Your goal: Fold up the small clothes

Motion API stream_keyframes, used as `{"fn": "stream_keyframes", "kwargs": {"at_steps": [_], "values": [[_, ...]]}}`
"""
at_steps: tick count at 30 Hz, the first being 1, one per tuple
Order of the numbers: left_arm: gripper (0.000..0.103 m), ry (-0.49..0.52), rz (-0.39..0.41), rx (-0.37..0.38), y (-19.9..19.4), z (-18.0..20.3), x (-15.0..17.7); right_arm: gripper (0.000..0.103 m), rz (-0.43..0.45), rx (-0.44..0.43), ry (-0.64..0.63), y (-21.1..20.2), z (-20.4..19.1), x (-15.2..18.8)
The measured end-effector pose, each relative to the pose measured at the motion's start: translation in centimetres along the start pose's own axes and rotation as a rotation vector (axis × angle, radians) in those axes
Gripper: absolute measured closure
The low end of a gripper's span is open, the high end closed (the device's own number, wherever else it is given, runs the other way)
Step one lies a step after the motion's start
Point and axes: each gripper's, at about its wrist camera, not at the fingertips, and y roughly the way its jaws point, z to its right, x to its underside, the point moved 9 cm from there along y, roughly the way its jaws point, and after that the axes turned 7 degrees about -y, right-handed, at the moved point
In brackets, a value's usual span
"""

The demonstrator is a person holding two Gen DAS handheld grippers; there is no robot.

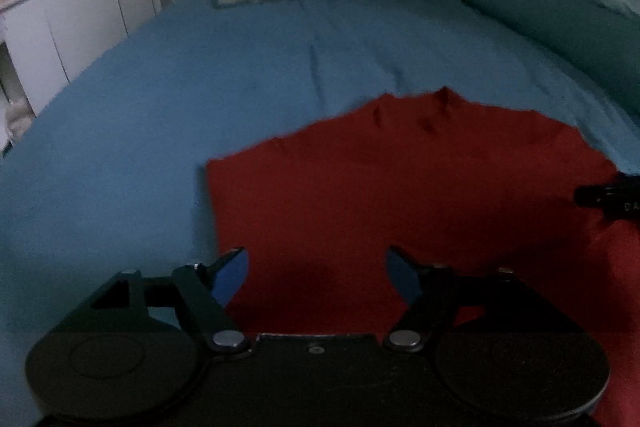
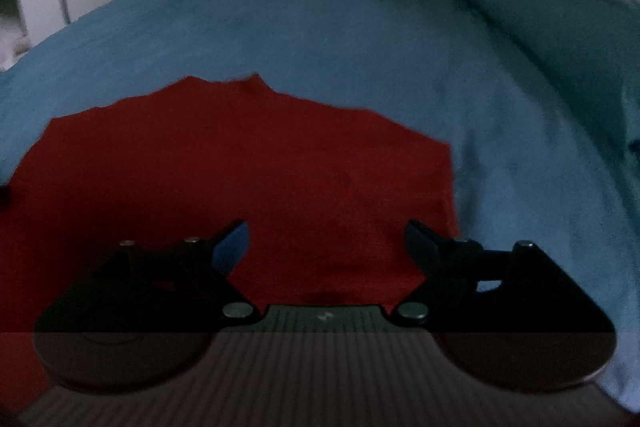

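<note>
Red cloth, the small garment [image 1: 400,195], lies flat on the blue bed [image 1: 200,87] just ahead of both wide-open, empty grippers, left gripper [image 1: 316,259] and right gripper [image 2: 326,231], seemingly spread smooth so its near edge can be pinched.

Red garment [image 1: 400,187] [image 2: 240,167] lies flat on bed, collar far side.

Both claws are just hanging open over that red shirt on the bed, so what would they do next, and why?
Probably lower both claws and pinch the near edge. The red shirt lies spread flat on the blue bedsheet, and the left claw and right claw hang open over its near corners, holding nothing, so gripping must come before folding.
</note>
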Motion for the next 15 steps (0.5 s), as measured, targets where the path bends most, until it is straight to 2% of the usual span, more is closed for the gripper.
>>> {"fn": "stream_keyframes", "kwargs": {"at_steps": [2, 4, 7, 11, 15], "values": [[0.023, -0.027, -0.042, -0.004, 1.3, -0.2, 0.8, 0.003, -0.049, 0.01, 0.093, 1.5, 1.7, 1.6], [0.023, -0.041, -0.069, 0.0, 1.9, -0.5, 1.7, 0.002, -0.019, -0.02, 0.152, 1.1, 2.8, 2.1], [0.023, -0.021, -0.062, 0.008, 1.6, -0.8, 1.8, 0.002, -0.044, -0.02, 0.104, 0.3, 2.6, 1.6], [0.023, -0.011, -0.066, 0.016, 1.4, -1.0, 1.9, 0.002, 0.037, -0.053, 0.07, -0.8, 1.8, -0.4], [0.022, 0.011, -0.068, 0.011, 1.1, -0.9, 1.9, 0.001, -0.007, -0.055, 0.073, 2.5, 1.4, -1.8]]}}
